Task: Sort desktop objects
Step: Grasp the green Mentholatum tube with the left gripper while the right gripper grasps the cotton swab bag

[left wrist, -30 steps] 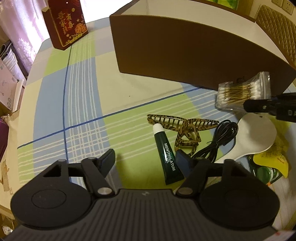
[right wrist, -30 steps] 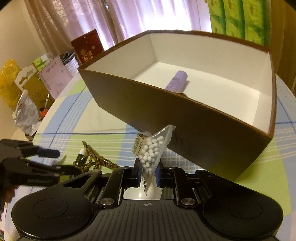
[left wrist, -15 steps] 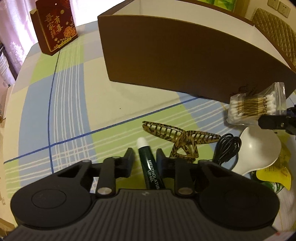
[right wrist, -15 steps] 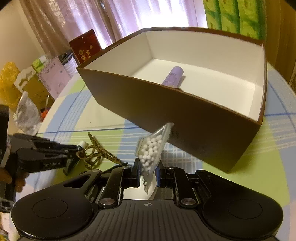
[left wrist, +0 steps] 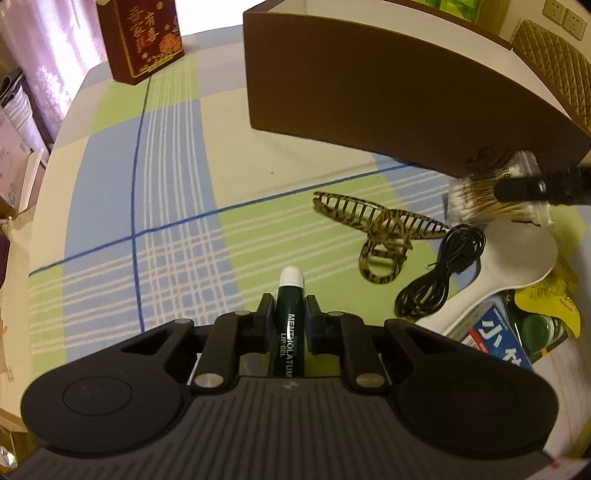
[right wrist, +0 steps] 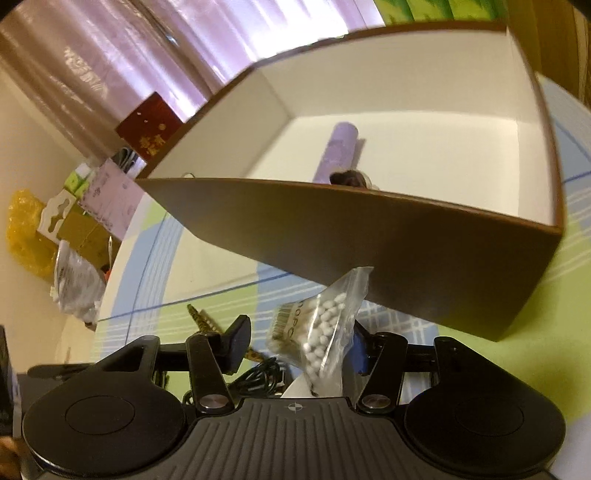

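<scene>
Right now your left gripper has its 2 black jaws pressed onto the dark green lip gel tube with a white cap; the tube runs straight out along the fingers, cap end forward, over the checked green, blue and cream tablecloth. Whether the tube is off the cloth you cannot tell from this view.

Your right gripper has its jaws spread, and they have just been opening. The clear plastic bag of cotton swabs sits between them, leaning against the right-hand finger, while the left-hand finger stands clear of it. In the left wrist view the same bag shows at the right edge, close to the near wall of the box, with a black finger of your right gripper across it.

Just past the tube lies a brown tortoiseshell hair claw clip, and beside it, to the right, a coiled black cable. The cable's edge overlaps a white plastic rice paddle, which lies on a blue-and-white printed packet and a yellow wrapper.

Farther on stands the large brown cardboard box with a white inside. A pale purple cylindrical tube lies on its floor, with something dark at its near end, half hidden by the wall.

At the far left of the table a red carton with gold lettering stands upright, well apart from the rest.
</scene>
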The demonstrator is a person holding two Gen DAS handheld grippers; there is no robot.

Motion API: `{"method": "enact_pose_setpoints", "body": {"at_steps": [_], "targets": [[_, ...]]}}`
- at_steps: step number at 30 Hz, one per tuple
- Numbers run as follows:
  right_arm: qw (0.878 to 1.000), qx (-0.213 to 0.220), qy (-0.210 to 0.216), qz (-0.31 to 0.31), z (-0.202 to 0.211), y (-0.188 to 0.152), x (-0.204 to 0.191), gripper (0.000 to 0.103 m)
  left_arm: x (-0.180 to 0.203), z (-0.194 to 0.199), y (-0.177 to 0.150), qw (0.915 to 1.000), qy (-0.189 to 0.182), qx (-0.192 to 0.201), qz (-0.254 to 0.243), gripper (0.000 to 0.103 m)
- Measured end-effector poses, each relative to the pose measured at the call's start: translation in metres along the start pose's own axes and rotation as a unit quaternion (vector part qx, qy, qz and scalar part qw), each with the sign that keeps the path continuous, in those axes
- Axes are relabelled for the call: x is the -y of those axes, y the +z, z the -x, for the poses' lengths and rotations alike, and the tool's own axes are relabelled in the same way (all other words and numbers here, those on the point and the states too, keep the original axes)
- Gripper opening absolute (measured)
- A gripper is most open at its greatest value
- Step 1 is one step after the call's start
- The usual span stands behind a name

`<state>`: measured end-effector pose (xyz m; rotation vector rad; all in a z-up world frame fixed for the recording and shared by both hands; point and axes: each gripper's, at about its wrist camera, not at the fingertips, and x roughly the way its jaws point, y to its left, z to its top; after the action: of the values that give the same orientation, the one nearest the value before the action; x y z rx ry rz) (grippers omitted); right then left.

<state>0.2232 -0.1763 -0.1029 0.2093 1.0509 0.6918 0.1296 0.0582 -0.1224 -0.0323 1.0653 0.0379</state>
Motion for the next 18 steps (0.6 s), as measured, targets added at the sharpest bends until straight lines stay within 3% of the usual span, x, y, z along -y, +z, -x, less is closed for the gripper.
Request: {"method": "enact_pose_setpoints", "body": {"at_steps": [1, 3, 4, 18], "targets": [[1.0, 0.001, -0.003, -0.002, -0.002, 0.001, 0.001, 0.049, 0.0, 0.0, -0.001, 1.0, 0.0, 0.0, 0.001, 0.014], [1.0, -0.002, -0.007, 0.0, -0.005, 0.003, 0.002, 0.025, 0.0, 0.001, -0.001, 1.0, 0.001, 0.0, 0.002, 0.014], [1.0, -0.005, -0.007, -0.002, -0.006, 0.003, 0.004, 0.023, 0.0, 0.001, -0.001, 1.0, 0.002, 0.0, 0.002, 0.014], [1.0, 0.012, -0.006, 0.025, 0.02, -0.006, -0.006, 0.014, 0.004, 0.003, -0.001, 1.0, 0.0, -0.005, -0.008, 0.013]]}}
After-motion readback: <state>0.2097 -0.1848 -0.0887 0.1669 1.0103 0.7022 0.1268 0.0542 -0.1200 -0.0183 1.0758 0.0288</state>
